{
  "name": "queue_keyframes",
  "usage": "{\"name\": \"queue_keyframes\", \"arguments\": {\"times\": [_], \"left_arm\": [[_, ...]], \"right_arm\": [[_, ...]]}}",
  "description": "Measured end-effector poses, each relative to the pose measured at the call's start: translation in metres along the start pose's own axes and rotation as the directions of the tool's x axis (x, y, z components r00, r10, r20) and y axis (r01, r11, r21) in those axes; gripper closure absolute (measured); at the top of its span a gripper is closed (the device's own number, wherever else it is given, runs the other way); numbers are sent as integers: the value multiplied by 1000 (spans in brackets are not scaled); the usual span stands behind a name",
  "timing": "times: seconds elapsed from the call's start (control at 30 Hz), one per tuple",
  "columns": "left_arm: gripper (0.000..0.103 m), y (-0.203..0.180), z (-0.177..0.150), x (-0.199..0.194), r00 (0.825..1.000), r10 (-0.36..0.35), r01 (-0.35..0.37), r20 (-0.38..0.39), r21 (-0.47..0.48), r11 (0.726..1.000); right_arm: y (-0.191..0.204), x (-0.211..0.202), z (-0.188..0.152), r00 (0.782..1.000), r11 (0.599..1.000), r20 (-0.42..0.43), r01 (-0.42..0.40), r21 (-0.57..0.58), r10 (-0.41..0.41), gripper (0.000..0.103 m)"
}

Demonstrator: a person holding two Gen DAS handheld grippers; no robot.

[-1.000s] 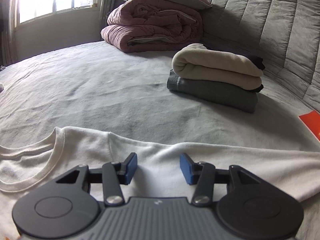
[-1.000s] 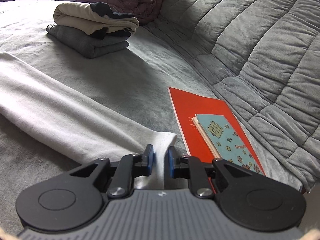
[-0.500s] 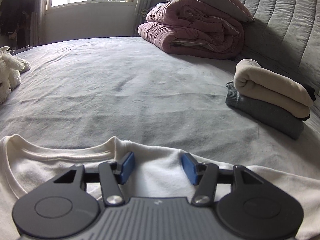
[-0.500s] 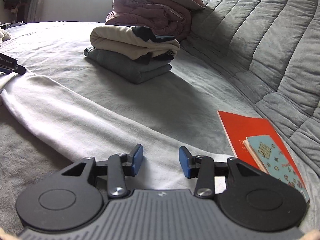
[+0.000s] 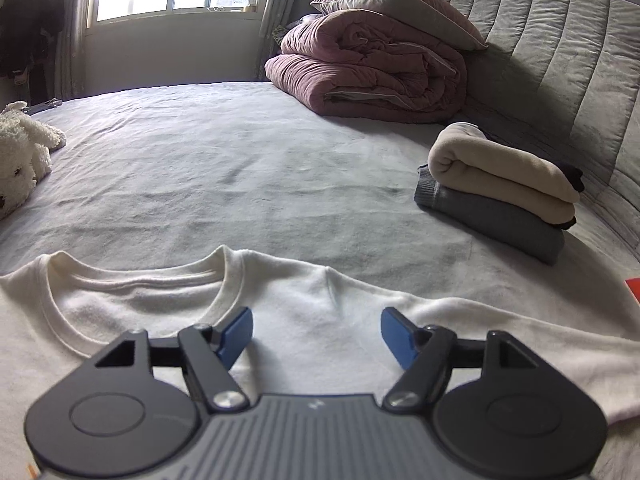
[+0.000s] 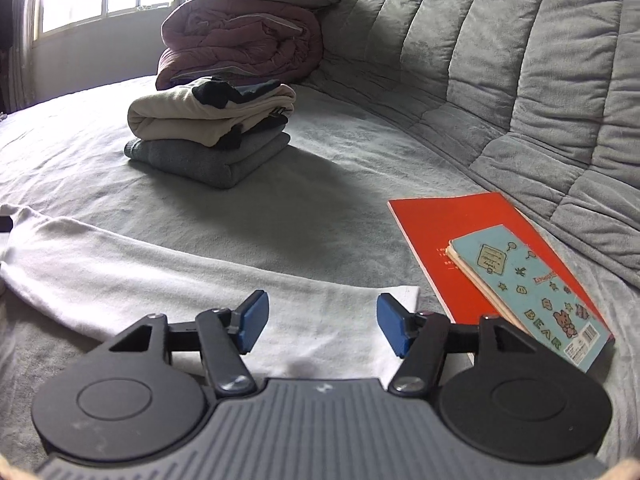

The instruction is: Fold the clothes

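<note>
Left wrist view: the left gripper (image 5: 316,336) hovers low over the white shirt (image 5: 304,312), which lies flat on the grey bed (image 5: 224,168), its collar (image 5: 132,284) just left of the blue pads. Jaws are spread wide, holding nothing. Beyond the shirt's top edge the bed runs bare to the window, with a plush toy (image 5: 20,156) at the left edge, a stack of folded clothes (image 5: 500,188) to the right and a maroon quilt (image 5: 372,76) by the headboard.

Right wrist view: the right gripper (image 6: 320,322) stands over the sleeve's cuff (image 6: 396,300), jaws wide and released. Just right of the cuff lies a red book (image 6: 440,232) with a blue notebook (image 6: 528,284) on top. A second ago this gripper pinched the cuff; half a second ago both jaws were narrower. The left view has swung toward the collar.
</note>
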State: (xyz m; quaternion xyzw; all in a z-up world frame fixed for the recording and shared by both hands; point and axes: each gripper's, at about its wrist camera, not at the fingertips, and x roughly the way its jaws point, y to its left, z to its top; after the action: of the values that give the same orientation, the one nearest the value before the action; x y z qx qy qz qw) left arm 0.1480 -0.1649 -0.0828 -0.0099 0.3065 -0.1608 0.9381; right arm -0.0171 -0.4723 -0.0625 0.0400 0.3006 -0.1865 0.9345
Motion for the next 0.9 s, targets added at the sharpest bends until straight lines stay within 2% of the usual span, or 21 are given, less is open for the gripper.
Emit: {"name": "queue_keyframes", "arguments": {"times": [0.13,0.23,0.3,0.43,0.53,0.7,0.77,0.9], "left_arm": [[30,12,-13,-23,1000,-24,24,9,-16,1000],[27,20,-25,-36,999,-51,51,-1,-41,998],[26,20,-36,-42,998,-69,68,-12,-46,997],[21,7,-54,-55,998,-62,62,-2,65,996],[19,-1,-61,-60,998,-55,53,6,122,991],[18,-6,-65,-60,1000,-24,23,6,138,990],[15,-8,-66,-59,1000,-19,17,7,147,989],[14,-6,-69,-60,1000,-20,17,15,141,990]], "right_arm": [[-5,-4,-4,993,983,-64,-87,159,98,35],[-5,-4,-9,972,946,-132,-148,290,192,33],[-3,-8,-11,961,925,-143,-176,338,235,33],[-5,-12,-14,944,864,-133,-211,457,301,31],[-9,-8,-18,948,828,-109,-202,522,300,29],[-15,-2,-22,959,771,-63,-181,611,275,31],[-13,0,-22,970,778,-50,-159,608,238,32],[4,9,-17,994,833,-30,-75,547,109,34]]}}
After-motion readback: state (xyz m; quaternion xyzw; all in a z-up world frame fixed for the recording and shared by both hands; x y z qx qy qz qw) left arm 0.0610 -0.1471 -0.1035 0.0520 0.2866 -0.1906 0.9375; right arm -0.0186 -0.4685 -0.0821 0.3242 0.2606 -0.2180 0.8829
